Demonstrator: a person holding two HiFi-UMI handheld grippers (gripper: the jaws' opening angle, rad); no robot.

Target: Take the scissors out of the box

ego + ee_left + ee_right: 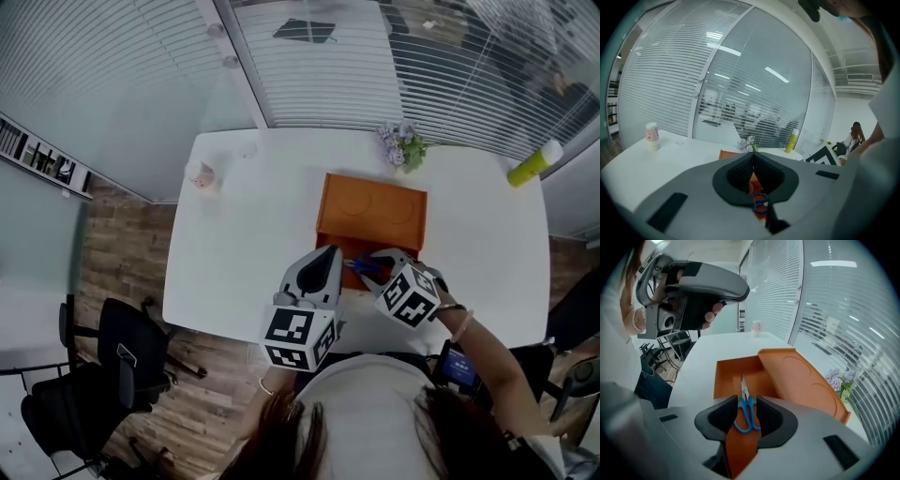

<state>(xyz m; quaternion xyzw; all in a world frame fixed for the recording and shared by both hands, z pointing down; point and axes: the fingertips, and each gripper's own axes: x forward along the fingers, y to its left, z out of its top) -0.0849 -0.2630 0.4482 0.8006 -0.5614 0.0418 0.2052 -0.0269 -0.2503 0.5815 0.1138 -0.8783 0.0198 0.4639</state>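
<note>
An orange box (352,274) stands on the white table (244,244), its lid (371,211) tipped up at the far side. Inside lie scissors (745,408) with blue handles, blades pointing away from my right gripper. That right gripper (746,401) points steeply down into the box and is open, one pad on each side of the handles without pressing them. My left gripper (753,157) hovers beside it at the box's near left edge, pads met and holding nothing. In the left gripper view, the blue handles of the scissors (759,204) show below its jaws. In the head view both grippers, left (328,253) and right (375,264), hang over the box.
A paper cup (202,175) stands at the table's far left. A small bunch of flowers (403,145) sits behind the box, and a yellow-green bottle (534,164) lies at the far right corner. An office chair (122,356) stands left of the table, with blinds behind.
</note>
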